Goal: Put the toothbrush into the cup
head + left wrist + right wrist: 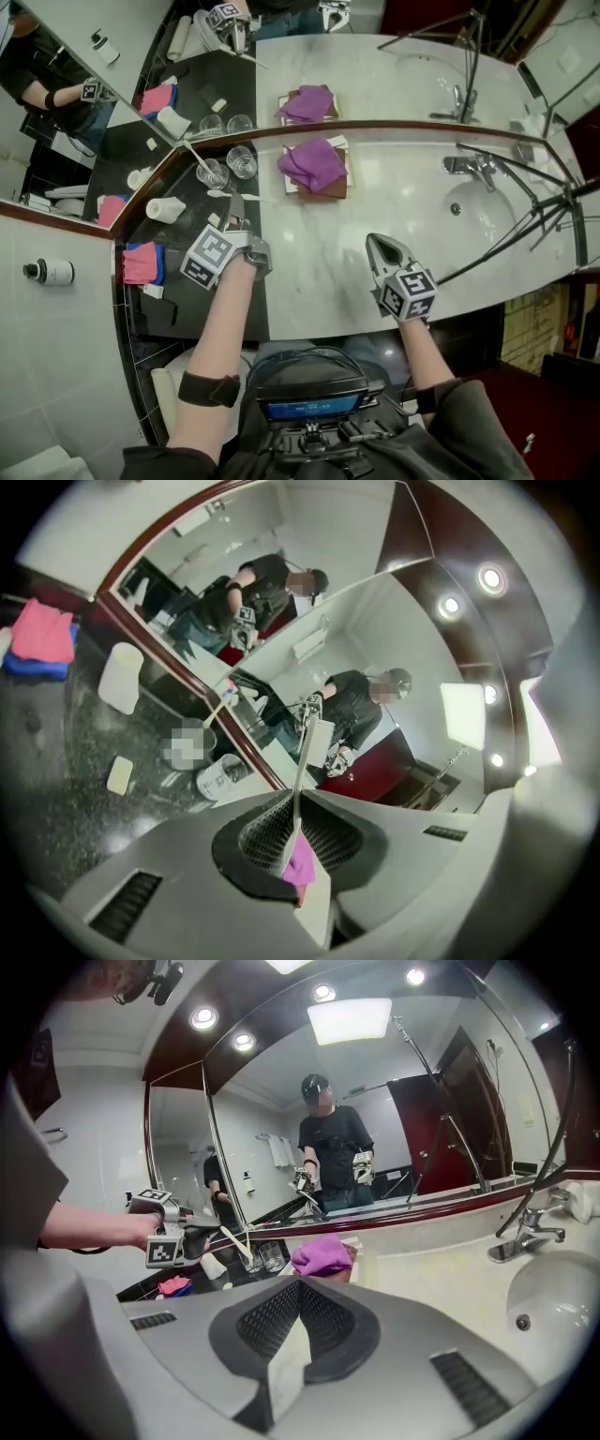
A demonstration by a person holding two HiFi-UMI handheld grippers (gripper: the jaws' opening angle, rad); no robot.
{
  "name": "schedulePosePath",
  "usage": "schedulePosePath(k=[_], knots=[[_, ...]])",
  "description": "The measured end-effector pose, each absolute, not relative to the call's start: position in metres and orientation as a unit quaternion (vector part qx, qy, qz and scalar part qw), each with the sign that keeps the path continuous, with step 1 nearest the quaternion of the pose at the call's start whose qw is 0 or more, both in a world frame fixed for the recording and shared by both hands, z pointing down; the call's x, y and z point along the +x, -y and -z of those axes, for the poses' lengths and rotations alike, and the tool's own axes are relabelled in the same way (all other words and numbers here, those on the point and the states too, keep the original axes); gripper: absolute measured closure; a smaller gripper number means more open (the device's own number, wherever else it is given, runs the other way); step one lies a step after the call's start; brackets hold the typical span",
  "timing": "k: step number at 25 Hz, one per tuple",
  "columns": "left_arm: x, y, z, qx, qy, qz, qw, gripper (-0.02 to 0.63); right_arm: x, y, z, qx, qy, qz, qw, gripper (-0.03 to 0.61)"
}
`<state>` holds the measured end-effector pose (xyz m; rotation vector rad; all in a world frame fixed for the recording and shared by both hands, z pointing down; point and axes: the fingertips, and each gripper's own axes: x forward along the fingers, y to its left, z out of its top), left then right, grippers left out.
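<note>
counter (394, 216): glossy marble | cup (242, 161): clear glass | faucet (466, 166): shiny metal

Pale marble desk (394, 216), dark stone section (150, 319) at its left end, runs beneath a wood-framed corner mirror (394, 66). A basin (478, 211) and chrome tap (467, 166) sit near its right end, under recessed spotlights (204, 1018).
</note>
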<state>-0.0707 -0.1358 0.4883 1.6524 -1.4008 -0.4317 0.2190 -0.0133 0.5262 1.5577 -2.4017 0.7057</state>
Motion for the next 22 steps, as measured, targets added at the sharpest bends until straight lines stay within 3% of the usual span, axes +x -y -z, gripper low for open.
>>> schedulePosePath(k=[11, 22], knots=[[-0.022, 0.079, -0.583, 0.593, 0.529, 0.244, 0.556, 0.601, 0.221, -0.002, -0.525, 0.512, 0.819, -0.228, 0.12, 0.56], [0.008, 0.065, -0.666, 0.523, 0.53, 0.237, 0.624, 0.601, 0.233, -0.018, -0.537, 0.515, 0.814, -0.237, 0.131, 0.56]])
